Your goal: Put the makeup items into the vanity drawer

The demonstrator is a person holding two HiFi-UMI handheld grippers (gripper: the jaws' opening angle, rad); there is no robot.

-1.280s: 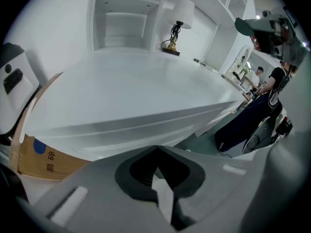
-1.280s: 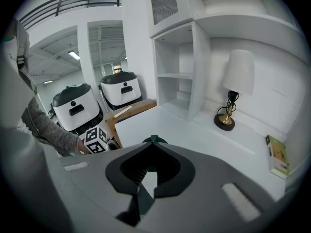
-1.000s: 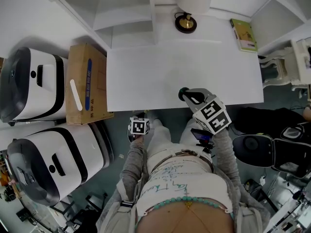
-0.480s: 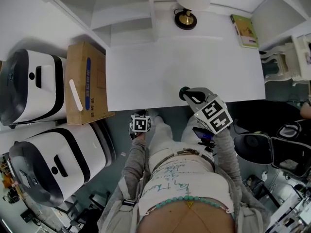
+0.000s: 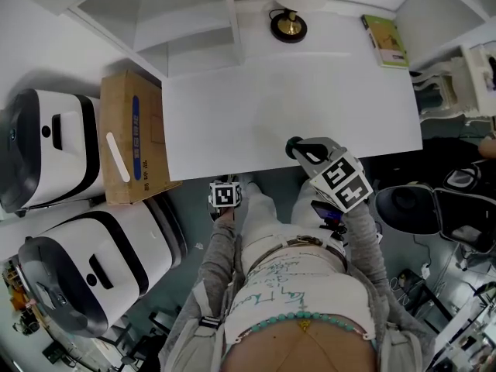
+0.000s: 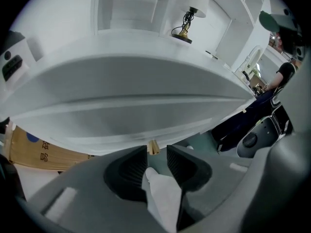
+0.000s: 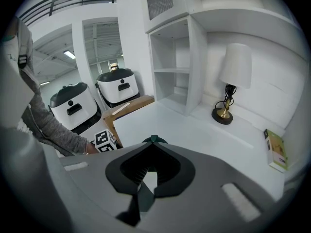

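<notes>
The one makeup item I can find is a small dark green piece (image 5: 292, 146) pinched in the closed tips of the right tool (image 7: 151, 145), which hovers at the front edge of the white table (image 5: 294, 99). No other cosmetics show on the table top. The piece looks small, light and rigid, probably smooth-cased, so it could slip or swivel in a tip pinch; a grip nearer its middle would hold it better. The left tool (image 6: 156, 152) sits below the table edge with its jaws a little apart and nothing held. Just past its tips is a small tan nub (image 6: 153, 147), which I take to be the pull of the vanity drawer (image 6: 121, 120), itself shut. The nub is tiny, so the jaws must close squarely on it and pull straight out. The table is bare and glossy. At its back stand a lamp (image 5: 288, 25) and a green book (image 5: 385, 41), with white shelves (image 5: 182, 22) behind. A cardboard box (image 5: 132, 138) and two white machines (image 5: 46, 149) stand to the left.
</notes>
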